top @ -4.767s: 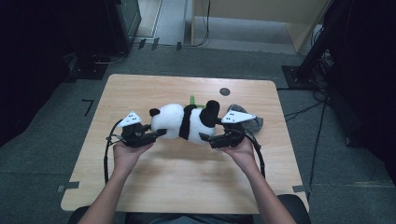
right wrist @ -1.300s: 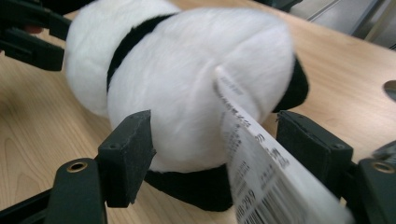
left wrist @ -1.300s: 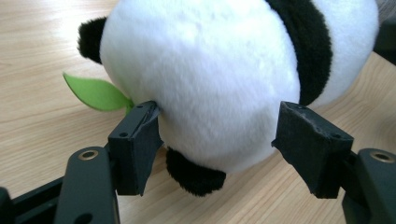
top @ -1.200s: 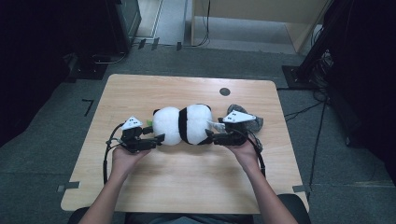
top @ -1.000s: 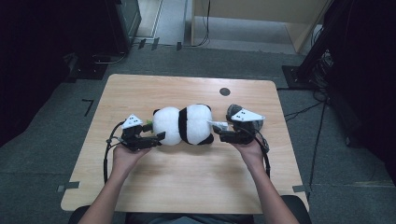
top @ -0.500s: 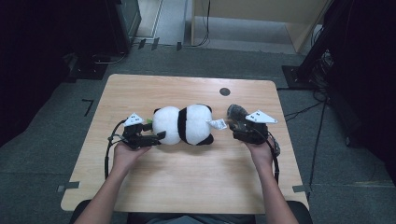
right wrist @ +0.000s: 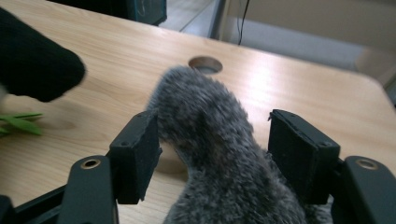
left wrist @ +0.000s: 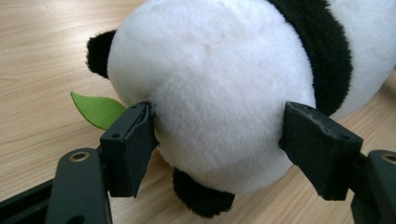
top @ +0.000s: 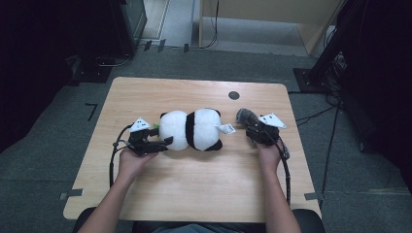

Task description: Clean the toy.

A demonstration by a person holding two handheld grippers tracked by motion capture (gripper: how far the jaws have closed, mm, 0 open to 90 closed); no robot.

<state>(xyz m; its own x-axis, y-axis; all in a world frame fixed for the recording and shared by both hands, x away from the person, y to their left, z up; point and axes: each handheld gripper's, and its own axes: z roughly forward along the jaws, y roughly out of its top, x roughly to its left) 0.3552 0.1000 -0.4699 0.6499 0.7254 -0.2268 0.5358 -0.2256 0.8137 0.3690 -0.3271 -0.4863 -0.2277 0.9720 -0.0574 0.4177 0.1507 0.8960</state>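
Withdrawn rightward, right hand-held gripper [top: 256,130] straddles grey plush [right wrist: 219,154] (panda [top: 194,130] apart).

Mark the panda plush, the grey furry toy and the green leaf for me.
panda plush [top: 190,129], high view, on the white fur of its back.
grey furry toy [right wrist: 210,126], right gripper view, on its fur between the open jaws.
green leaf [left wrist: 95,109], left gripper view, on the flat of the felt.
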